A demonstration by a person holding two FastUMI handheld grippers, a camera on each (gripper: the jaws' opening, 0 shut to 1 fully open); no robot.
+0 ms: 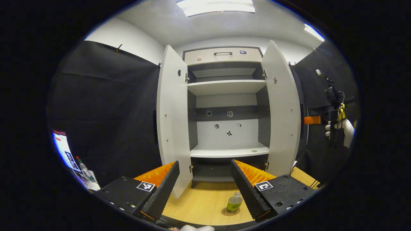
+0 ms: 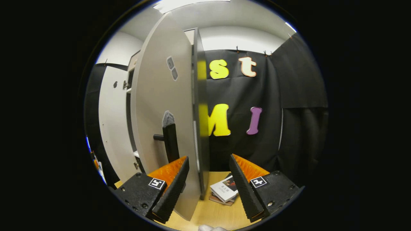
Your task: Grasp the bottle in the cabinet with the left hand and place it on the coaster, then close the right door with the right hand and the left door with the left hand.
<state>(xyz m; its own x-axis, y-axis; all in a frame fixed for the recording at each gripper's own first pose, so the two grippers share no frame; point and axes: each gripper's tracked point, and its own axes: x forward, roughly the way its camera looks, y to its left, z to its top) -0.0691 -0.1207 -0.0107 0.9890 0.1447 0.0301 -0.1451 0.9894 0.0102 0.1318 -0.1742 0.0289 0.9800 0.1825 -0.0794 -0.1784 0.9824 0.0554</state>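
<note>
Left claw is hanging spread wide in front of the cabinet, its fingers pinching nothing and touching nothing. Below and between them, in the left gripper view, the bottle is standing upright on the round coaster on the wooden worktop, out of the cabinet. It is carrying a yellow-green label, but the writing is too small for me to read. Small stickers are dotting the cabinet's back panel and doors; I cannot make out what they are showing.

Both doors are standing open: the left door beside my left finger, the right door across from it. Off to the right, my gloved right hand is holding the other device up behind the right door, partly cut off by the edge of the view.

Right claw is also spread wide, straddling the right door's outer edge without pressing it; whether either finger is touching the door I cannot tell. A dark handle is showing on the door's face. Books are lying stacked on the worktop between the fingers, with covers too blurred to read.
</note>
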